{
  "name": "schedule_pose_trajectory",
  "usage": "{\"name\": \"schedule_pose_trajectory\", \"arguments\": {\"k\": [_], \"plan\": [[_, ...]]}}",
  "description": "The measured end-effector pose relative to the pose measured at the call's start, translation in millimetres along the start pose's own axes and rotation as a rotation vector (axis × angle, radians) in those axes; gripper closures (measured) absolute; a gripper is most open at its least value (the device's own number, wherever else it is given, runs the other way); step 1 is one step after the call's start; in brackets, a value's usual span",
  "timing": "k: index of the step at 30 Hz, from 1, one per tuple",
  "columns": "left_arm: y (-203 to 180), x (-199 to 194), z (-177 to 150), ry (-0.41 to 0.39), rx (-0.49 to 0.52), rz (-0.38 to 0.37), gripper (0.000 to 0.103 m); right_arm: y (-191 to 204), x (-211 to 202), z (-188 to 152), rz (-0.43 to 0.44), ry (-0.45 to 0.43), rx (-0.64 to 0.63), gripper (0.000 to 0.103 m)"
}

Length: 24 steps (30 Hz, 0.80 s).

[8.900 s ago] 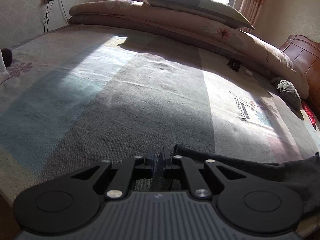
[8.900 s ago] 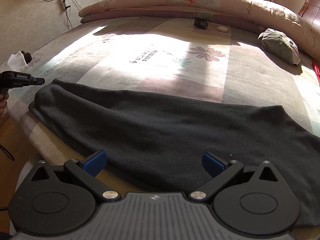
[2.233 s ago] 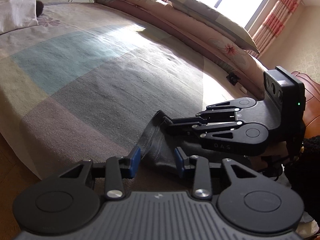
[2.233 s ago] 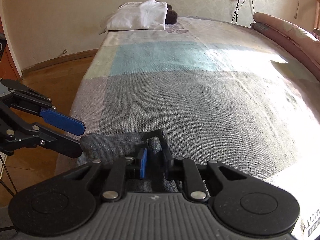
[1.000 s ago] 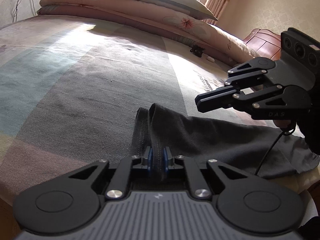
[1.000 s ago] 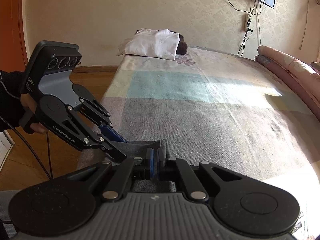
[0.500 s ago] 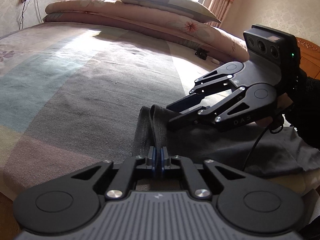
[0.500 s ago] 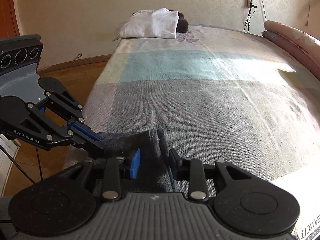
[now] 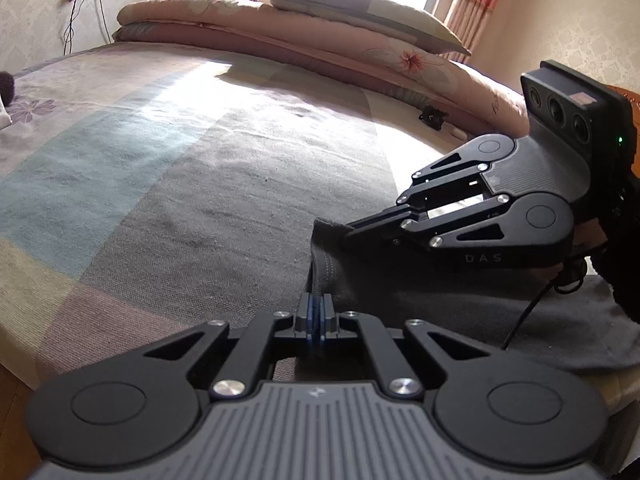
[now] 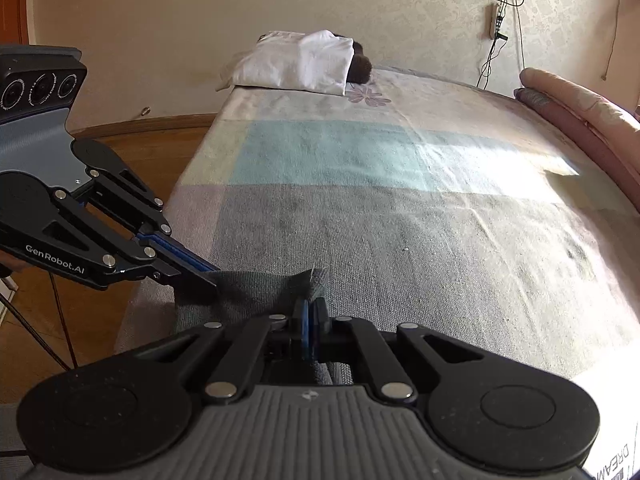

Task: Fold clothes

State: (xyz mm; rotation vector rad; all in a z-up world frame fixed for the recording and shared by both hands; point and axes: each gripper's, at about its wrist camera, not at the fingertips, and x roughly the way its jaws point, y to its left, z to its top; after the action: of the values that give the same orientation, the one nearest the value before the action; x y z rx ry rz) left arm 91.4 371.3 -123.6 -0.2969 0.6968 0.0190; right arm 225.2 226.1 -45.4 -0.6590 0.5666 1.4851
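Observation:
A dark grey garment point(image 9: 440, 312) lies along the near edge of the bed, its stitched hem end point(image 10: 248, 296) toward the bed's corner. My left gripper point(image 9: 316, 308) has its jaws closing tight on one corner of that hem, blue pads pressed on the cloth. My right gripper point(image 10: 310, 308) has its jaws closing tight on the other corner of the same hem, cloth pinched between its pads. Each gripper shows in the other's view: the right gripper point(image 9: 348, 234) tips on the hem, the left gripper point(image 10: 208, 276) tips on its edge. The two stand about a hand's width apart.
The striped bedcover point(image 10: 400, 220) stretches ahead of both grippers. A white folded pile point(image 10: 296, 64) lies at the far corner, and a rolled quilt with a pillow point(image 9: 360, 8) sits under the window. A small black object point(image 9: 432, 116) lies by the quilt. Wooden floor point(image 10: 132, 136) lies beyond the bed edge.
The right gripper opened half a second ago, slid along the hem away from the left gripper, and is shut on it again. The left gripper kept its grip and barely moved.

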Motion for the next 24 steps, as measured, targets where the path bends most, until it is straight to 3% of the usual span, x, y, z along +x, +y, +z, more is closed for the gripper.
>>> {"name": "schedule_pose_trajectory", "arguments": {"k": [4,8,10,14,19,22,24], "plan": [[7,5,0,0.002,-0.049,-0.004,0.101,-2,20,-11,-0.018,0.025,0.037,0.1],[2,-7,8,-0.007,-0.02,0.063,0.095,-6,15,-9,-0.04,0.012,0.07,0.098],[-2,-20,14,-0.04,0.004,0.092,0.096,-7,6,-7,-0.076,-0.002,0.085,0.088],[-19,-33,27,-0.09,0.061,0.043,0.094,-12,-30,-5,-0.109,-0.046,0.124,0.085],[-49,3,21,-0.009,0.138,-0.046,0.09,0,-65,-21,-0.128,0.015,0.135,0.079],[-52,22,9,0.062,0.148,-0.035,0.09,8,-73,-44,-0.127,0.101,0.166,0.079],[-49,20,3,0.065,0.139,-0.034,0.089,5,-63,-57,-0.14,0.143,0.215,0.079]]}}
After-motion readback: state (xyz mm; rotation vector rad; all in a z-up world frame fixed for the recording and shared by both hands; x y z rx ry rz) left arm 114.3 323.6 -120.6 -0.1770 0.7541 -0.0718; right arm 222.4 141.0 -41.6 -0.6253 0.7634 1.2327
